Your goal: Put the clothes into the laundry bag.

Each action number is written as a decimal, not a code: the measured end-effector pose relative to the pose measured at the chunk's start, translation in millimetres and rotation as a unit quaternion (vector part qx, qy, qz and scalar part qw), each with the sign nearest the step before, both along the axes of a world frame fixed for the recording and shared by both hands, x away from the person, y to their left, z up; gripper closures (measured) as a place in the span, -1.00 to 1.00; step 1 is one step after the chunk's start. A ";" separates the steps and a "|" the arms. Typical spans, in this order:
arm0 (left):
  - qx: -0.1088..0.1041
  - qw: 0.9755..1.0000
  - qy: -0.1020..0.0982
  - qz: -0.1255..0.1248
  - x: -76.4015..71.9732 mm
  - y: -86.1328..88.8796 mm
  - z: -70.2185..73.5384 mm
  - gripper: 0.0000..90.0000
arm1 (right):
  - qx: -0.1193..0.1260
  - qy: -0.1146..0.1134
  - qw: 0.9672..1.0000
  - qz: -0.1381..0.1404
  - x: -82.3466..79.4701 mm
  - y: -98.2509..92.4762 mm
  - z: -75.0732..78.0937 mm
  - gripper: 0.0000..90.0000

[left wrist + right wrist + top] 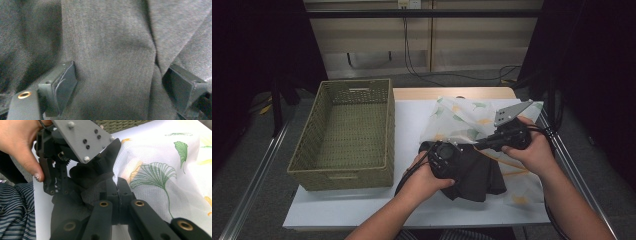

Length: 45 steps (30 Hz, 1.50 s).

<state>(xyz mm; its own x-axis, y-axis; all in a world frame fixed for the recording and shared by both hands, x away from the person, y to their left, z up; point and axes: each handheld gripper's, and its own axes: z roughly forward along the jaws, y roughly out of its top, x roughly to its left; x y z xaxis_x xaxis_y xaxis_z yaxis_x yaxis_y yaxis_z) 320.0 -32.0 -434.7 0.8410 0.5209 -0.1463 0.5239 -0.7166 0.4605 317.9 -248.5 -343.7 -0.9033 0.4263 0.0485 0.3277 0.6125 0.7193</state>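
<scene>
Left tongs (120,87) spread wide, jaws pressed down into the dark grey garment (477,172) on the worktop (362,205), nothing pinched. Right tongs (118,187) fully closed, clamping the leaf-print mesh bag's (160,170) edge just beside the garment.

Empty green wicker basket (344,134) on the white table (407,117), left side.

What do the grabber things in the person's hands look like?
Both are black. The left gripper has two chunky black jaws with flat pads and a brass-ringed hole in its linkage. The right gripper has black link bars with brass-ringed pivots. A grey three-cornered plate with small screws sits on top of it. A black cable trails from each. The forearms are bare, without sleeves.
</scene>
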 end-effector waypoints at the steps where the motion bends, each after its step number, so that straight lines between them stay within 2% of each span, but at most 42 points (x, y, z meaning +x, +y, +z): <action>1: -0.004 1.000 0.005 0.001 0.8 1.1 -1.3 -0.65 | -0.001 -0.001 1.000 -0.001 0.0 -0.1 -0.2 1.00; 10: -0.006 1.000 0.010 -0.002 1.5 0.7 -8.4 -0.55 | -0.001 0.001 1.000 0.001 0.7 2.6 -0.4 1.00; 15: -0.009 1.000 0.011 -0.005 0.9 0.8 -9.4 -0.20 | 0.001 0.003 1.000 0.003 1.4 2.4 -1.1 1.00; 18: -0.005 1.000 0.003 -0.011 -0.3 -0.8 -9.5 -0.01 | 0.001 0.006 1.000 0.003 1.8 3.1 -1.0 1.00; 23: 0.009 1.000 -0.008 -0.019 -1.0 -2.4 -6.0 0.51 | -0.001 0.002 1.000 0.004 1.9 5.2 -0.4 1.00; 26: 0.013 1.000 -0.018 -0.019 -2.7 -2.3 -5.2 0.67 | 0.002 0.007 1.000 0.004 1.5 4.9 -0.9 1.00; 29: 0.009 1.000 -0.025 -0.013 -3.0 -0.7 -3.2 0.74 | 0.001 0.005 1.000 0.003 2.0 3.9 -2.4 1.00; 30: -0.001 1.000 -0.028 -0.007 -3.0 0.0 -1.6 0.75 | 0.003 0.007 1.000 0.005 2.2 3.6 -2.9 1.00; 34: -0.005 0.999 -0.036 -0.011 -0.6 2.3 7.1 0.77 | 0.002 0.007 1.000 0.007 1.5 3.8 -3.3 1.00; 35: -0.017 0.999 -0.039 -0.001 -1.0 1.4 8.8 0.77 | 0.001 0.005 1.000 0.006 1.3 4.0 -3.1 1.00; 41: -0.036 0.998 -0.058 0.011 3.0 -0.8 23.5 0.78 | 0.001 0.003 1.000 0.011 -1.4 4.6 -2.1 1.00; 42: -0.036 0.998 -0.059 0.010 4.1 -0.8 24.6 0.78 | 0.001 0.004 1.000 0.012 -1.8 4.9 -2.4 1.00; 45: -0.056 0.996 -0.058 0.024 7.7 -1.3 26.4 0.78 | 0.001 0.005 1.000 0.016 -2.6 5.4 -3.3 1.00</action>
